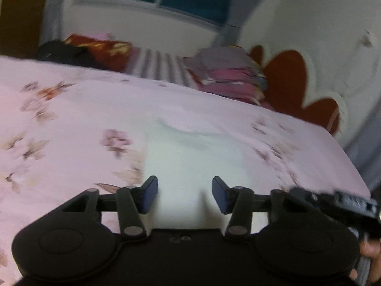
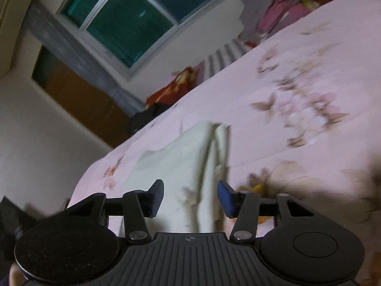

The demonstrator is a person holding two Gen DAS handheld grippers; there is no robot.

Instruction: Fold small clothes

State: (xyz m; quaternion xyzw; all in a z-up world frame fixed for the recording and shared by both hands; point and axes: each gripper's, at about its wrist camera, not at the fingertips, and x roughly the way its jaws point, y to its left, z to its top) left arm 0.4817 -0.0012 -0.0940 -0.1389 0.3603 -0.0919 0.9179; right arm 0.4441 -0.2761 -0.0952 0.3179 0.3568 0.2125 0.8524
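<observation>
Pale cream garment (image 1: 188, 157) lies flat on the pink floral bed (image 1: 71, 124), near edge, centred ahead of both tools; probably spread there for folding. Left gripper (image 1: 185, 194): fingers apart, nothing between them, hovering over the cloth's near part. Right gripper (image 2: 190, 196): fingers likewise apart and empty, camera strongly tilted. Right view alone shows a lengthwise fold or doubled edge (image 2: 220, 143) along the cloth's right side; left view shows only a smooth blurred patch, plus a stack of folded clothes (image 1: 228, 76) at the far side.

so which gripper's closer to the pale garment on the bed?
Too close to call. The left gripper and the right gripper are each open right over the pale garment, neither gripping it.
</observation>
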